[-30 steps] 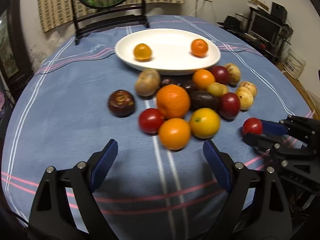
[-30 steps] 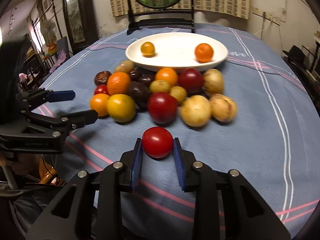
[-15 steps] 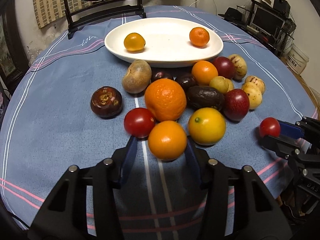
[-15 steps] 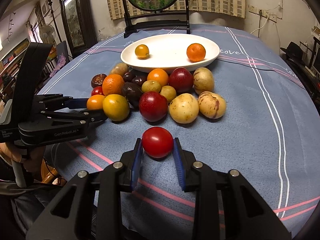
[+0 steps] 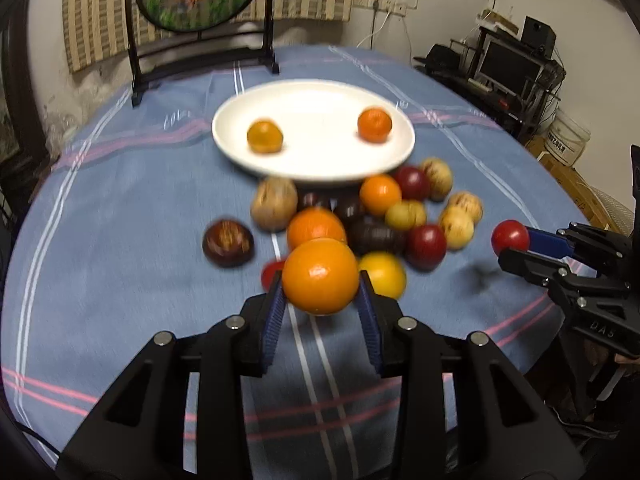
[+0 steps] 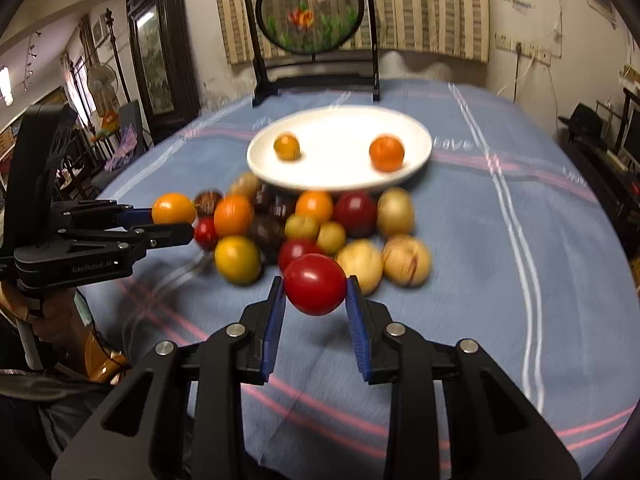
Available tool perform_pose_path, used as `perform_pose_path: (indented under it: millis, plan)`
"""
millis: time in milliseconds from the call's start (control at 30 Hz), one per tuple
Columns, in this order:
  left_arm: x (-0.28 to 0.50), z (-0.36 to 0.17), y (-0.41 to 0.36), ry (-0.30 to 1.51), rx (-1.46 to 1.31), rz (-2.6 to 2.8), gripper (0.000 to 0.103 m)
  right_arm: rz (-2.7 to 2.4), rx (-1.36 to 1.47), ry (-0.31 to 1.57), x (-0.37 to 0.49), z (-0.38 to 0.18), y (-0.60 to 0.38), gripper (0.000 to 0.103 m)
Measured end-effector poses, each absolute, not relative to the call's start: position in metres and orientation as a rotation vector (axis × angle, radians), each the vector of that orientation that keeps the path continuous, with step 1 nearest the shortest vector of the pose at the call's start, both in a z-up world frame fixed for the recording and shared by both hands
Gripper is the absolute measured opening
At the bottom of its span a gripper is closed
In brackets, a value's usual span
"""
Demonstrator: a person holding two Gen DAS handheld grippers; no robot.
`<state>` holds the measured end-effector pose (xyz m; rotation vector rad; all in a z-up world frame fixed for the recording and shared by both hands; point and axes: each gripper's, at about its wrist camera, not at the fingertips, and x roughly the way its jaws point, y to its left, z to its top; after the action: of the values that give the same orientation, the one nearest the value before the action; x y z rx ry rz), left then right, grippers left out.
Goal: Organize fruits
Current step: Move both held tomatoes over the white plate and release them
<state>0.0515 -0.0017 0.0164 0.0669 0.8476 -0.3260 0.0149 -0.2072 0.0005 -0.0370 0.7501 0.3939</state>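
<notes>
My left gripper (image 5: 321,294) has its jaws closing, and its blue pads press on an orange (image 5: 320,272) held above the blue tablecloth. My right gripper (image 6: 315,286) is shut on a red tomato (image 6: 315,282), also raised off the cloth. Each view shows the other gripper from the side with its fruit: the tomato (image 5: 510,237) at the right, the orange (image 6: 173,209) at the left. Beyond both lies a pile of mixed fruit (image 5: 376,216). Behind the pile, a white plate (image 5: 316,156) holds two small oranges (image 5: 265,137) (image 5: 374,125).
A round decorative screen on a black stand (image 5: 200,0) stands at the table's far edge. Shelves with electronics (image 5: 516,68) are off the table to the right. A person's hand (image 6: 52,320) holds the left gripper's handle. The tablecloth (image 6: 500,280) is bare right of the pile.
The left gripper's jaws closed around the orange at the pile's near edge and lifted it. The right gripper rose with the tomato in it.
</notes>
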Motion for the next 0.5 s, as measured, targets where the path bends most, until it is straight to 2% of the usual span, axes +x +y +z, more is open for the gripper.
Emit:
perform_pose_path:
  millis: [233, 500]
  plan:
    - [0.111, 0.035, -0.012, 0.812, 0.079, -0.276, 0.036, 0.39, -0.052, 0.716, 0.071, 0.023, -0.194, 0.031]
    - [0.186, 0.015, -0.022, 0.895, 0.088, -0.216, 0.036, 0.367, -0.12, 0.82, 0.144, 0.001, -0.165, 0.031]
